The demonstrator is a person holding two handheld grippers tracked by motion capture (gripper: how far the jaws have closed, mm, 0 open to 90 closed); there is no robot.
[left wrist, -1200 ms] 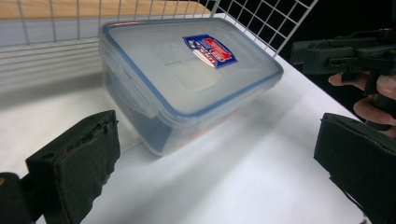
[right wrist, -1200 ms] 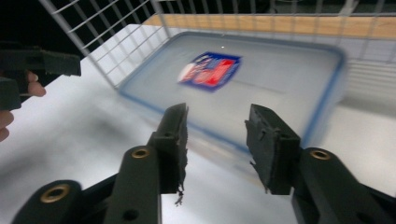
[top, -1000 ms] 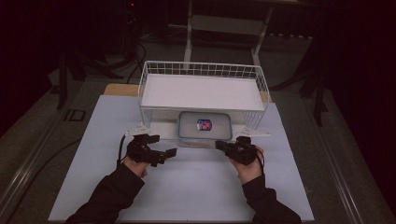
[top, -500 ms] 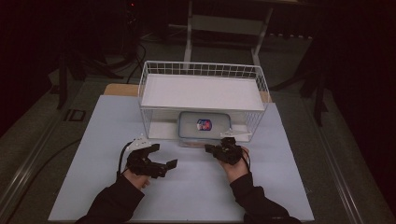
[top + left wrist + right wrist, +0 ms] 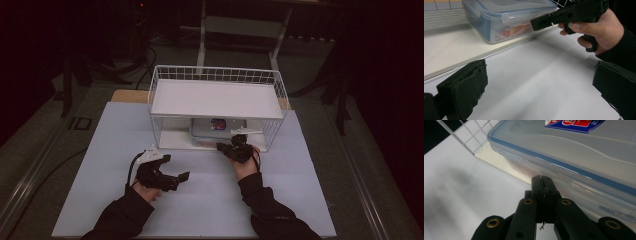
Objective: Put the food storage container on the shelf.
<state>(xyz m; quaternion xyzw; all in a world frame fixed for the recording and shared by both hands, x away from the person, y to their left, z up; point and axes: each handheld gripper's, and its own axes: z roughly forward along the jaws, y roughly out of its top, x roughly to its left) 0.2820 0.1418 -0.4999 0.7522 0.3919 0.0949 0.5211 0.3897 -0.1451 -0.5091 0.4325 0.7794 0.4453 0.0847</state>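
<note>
Container (image 5: 218, 129) of clear plastic, with a blue-rimmed lid and a red and blue label, is sitting on the lower shelf of the white wire rack (image 5: 216, 98) on the pale worktop (image 5: 300, 190). The right tool (image 5: 224, 146) is now pressing its tip against the container's near edge, where half a second ago it was hanging back over the worktop, and the container is lying further under the rack's top shelf than before. In the right gripper view its jaws are standing pressed together with nothing between them, the tip touching the container's side wall just under the lid. The left tool (image 5: 181, 177) is drawing back toward the person and hovering low over the worktop, well apart from the rack, its jaws standing wide apart and empty. My reading is that the right tool is nudging the container deeper onto the shelf, not gripping it
</note>
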